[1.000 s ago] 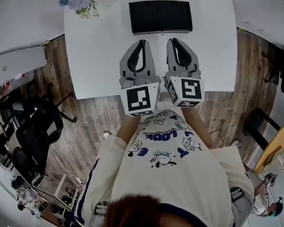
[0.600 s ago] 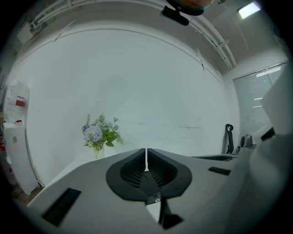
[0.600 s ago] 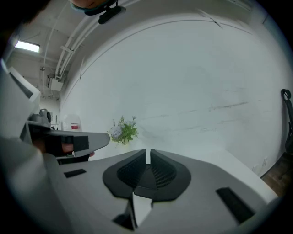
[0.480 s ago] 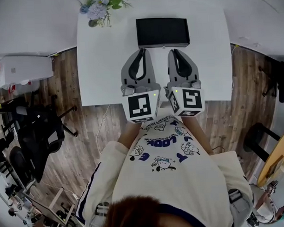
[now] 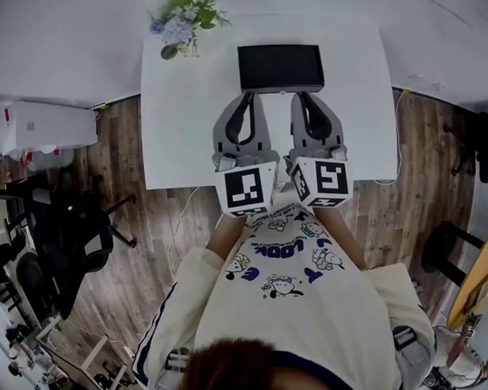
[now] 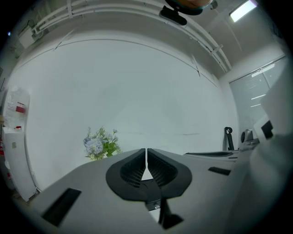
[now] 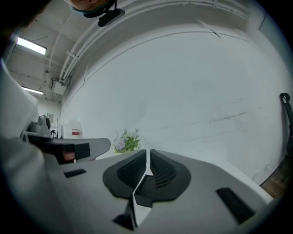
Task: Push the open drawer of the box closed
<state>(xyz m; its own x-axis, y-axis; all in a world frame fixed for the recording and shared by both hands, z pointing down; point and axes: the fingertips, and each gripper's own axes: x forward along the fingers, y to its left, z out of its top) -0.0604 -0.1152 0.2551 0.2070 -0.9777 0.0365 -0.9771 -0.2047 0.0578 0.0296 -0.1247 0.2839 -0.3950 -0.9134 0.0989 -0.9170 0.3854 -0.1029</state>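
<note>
A black box (image 5: 280,67) lies at the far middle of the white table (image 5: 178,128); I cannot tell from above whether its drawer stands out. My left gripper (image 5: 246,94) and right gripper (image 5: 303,94) hang side by side over the table, tips close to the box's near edge in the head view. Both point level at the white wall, so the box is hidden below them in the gripper views. The left gripper (image 6: 146,150) has its jaws together with nothing between them. So does the right gripper (image 7: 148,151).
A bunch of flowers (image 5: 182,24) stands at the table's far left corner, seen too as flowers (image 6: 100,144) and flowers (image 7: 126,140). A white appliance (image 5: 42,125) and a black chair (image 5: 69,228) stand on the wooden floor to the left.
Both grippers have risen together, still side by side. In the head view their tips now reach the box's near edge. Jaws unchanged.
</note>
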